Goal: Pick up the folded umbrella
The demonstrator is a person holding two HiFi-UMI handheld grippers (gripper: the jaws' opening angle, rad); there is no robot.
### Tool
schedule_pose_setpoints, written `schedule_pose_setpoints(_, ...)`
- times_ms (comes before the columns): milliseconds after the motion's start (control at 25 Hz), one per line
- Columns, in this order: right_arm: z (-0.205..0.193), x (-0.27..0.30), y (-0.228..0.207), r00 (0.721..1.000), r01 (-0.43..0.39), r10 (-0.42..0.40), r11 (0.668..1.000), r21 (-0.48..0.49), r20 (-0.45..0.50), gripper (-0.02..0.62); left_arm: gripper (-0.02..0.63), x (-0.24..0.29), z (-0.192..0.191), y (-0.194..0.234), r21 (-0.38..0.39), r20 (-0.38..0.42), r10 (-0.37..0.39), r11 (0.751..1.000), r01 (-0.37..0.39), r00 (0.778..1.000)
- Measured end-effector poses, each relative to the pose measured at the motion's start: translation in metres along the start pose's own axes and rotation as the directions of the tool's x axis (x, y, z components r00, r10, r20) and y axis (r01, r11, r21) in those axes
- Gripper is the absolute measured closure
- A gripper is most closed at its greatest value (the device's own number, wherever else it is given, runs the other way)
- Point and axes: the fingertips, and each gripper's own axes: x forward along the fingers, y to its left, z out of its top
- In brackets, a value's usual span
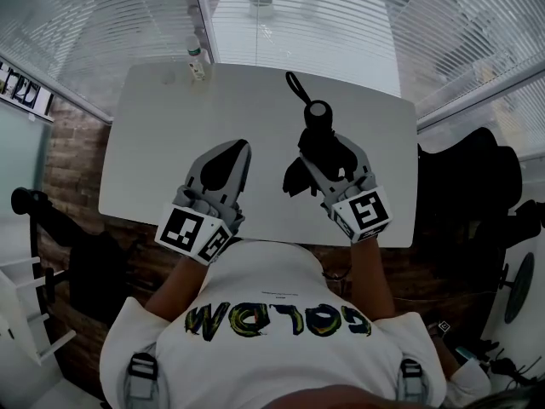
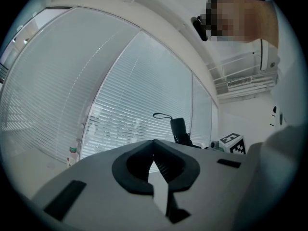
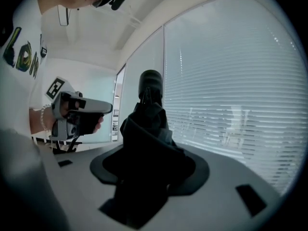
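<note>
The black folded umbrella [image 1: 317, 126] is clear of the white table [image 1: 170, 143] and points away from me, handle and wrist strap leading. My right gripper [image 1: 330, 153] is shut on its bunched fabric body, right of the table's middle. In the right gripper view the umbrella [image 3: 149, 129] fills the space between the jaws of the right gripper [image 3: 151, 153]. My left gripper [image 1: 241, 147] hovers to its left, jaw tips together and nothing in it. In the left gripper view the left gripper [image 2: 154, 143] shows its tips meeting, with the umbrella [image 2: 179, 129] beyond on the right.
A small bottle [image 1: 197, 58] stands at the table's far left edge, against the window blinds [image 1: 341, 15]. A black chair [image 1: 477, 186] sits off the table's right end. Dark gear [image 1: 51, 220] lies on the floor to the left.
</note>
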Motion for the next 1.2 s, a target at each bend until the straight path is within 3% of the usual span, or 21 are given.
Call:
schedule_pose_setpoints(680,0.057,-0.052,-0.005,0.982,0.046,-0.052,0.998,0.035,0.181,0.362,0.595,0.012,-0.003,-0.005,-0.005,-0.004,-0.014,1.000,0.014,1.000)
schedule_pose_setpoints(1200,0.057,-0.055,-0.009,0.984,0.053,-0.055,0.998,0.016,0.168,0.362,0.595,0.019,-0.003,-0.006,-0.007,-0.003,-0.019,1.000,0.019,1.000)
